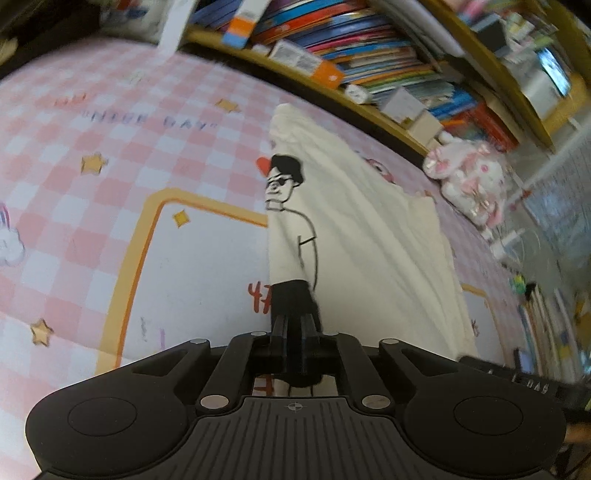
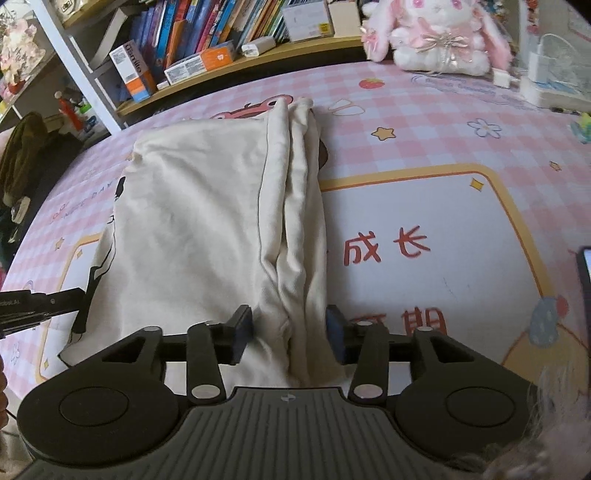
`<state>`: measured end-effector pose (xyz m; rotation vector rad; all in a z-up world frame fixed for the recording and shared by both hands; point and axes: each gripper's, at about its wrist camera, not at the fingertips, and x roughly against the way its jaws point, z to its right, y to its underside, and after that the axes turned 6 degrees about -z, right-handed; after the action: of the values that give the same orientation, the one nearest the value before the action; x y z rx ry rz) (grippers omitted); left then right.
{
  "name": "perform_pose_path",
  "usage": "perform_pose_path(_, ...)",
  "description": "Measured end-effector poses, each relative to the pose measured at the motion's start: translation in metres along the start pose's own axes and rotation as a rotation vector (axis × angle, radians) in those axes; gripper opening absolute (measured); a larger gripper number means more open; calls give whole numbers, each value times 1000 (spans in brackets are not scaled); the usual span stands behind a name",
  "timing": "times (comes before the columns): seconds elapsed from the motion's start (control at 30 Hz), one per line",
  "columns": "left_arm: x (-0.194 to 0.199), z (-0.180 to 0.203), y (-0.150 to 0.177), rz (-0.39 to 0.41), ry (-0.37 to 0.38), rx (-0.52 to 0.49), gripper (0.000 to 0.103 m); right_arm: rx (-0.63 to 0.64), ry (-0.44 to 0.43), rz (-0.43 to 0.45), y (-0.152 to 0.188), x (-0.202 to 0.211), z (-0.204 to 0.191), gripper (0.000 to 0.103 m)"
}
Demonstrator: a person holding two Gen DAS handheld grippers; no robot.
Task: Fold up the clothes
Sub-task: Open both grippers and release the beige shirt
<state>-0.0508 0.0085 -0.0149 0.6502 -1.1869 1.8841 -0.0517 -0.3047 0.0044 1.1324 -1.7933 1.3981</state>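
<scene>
While folded, shirt (image 2: 207, 221) fills right hand-held gripper (image 2: 289, 334).

A child's bedroom at home: crammed bookshelf (image 2: 207, 40), plush bunny (image 2: 439, 33), pink checked play mat (image 2: 443, 147).

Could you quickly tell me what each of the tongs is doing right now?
Left tongs: shut on the cream T-shirt.
Right tongs: open, straddling the T-shirt's bunched edge.

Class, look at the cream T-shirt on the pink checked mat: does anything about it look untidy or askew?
Yes. The cream T-shirt is bunched into ridges along its right edge between the right gripper fingers, instead of lying flat. The left gripper pinches its printed left edge.
</scene>
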Motion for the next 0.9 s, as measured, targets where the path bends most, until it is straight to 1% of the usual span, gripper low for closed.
perform_pose_path(0.07, 7, 9, 4, 16, -19, -65, 8, -15, 11, 17, 5, 6, -3, 53)
perform_pose_path(0.1, 10, 13, 6, 24, -30, -98, 13, -24, 17, 25, 8, 9, -5, 53)
perform_pose_path(0.13, 13, 18, 8, 30, -44, -130, 21, -32, 21, 34, 11, 13, -7, 55)
perform_pose_path(0.17, 16, 21, 11, 36, -64, -162, 26, -42, 25, 43, 14, 16, -8, 57)
perform_pose_path(0.23, 22, 28, 16, 49, -106, -219, 46, -65, 28, 58, 20, 22, -11, 62)
perform_pose_path(0.27, 24, 31, 20, 55, -124, -242, 50, -78, 28, 64, 23, 25, -13, 64)
perform_pose_path(0.33, 28, 36, 28, 67, -156, -286, 66, -96, 33, 70, 29, 29, -16, 67)
perform_pose_path(0.4, 31, 40, 36, 70, -175, -329, 71, -109, 43, 71, 35, 32, -19, 70)
perform_pose_path(0.47, 31, 43, 42, 60, -185, -368, 75, -120, 55, 71, 41, 34, -23, 76)
perform_pose_path(0.53, 31, 46, 47, 52, -187, -397, 75, -132, 66, 68, 47, 35, -26, 77)
perform_pose_path(0.73, 31, 50, 55, 46, -161, -434, 76, -174, 68, 57, 61, 38, -28, 77)
perform_pose_path(0.9, 30, 59, 63, 40, -144, -478, 76, -278, 11, 74, 65, 42, -13, 71)
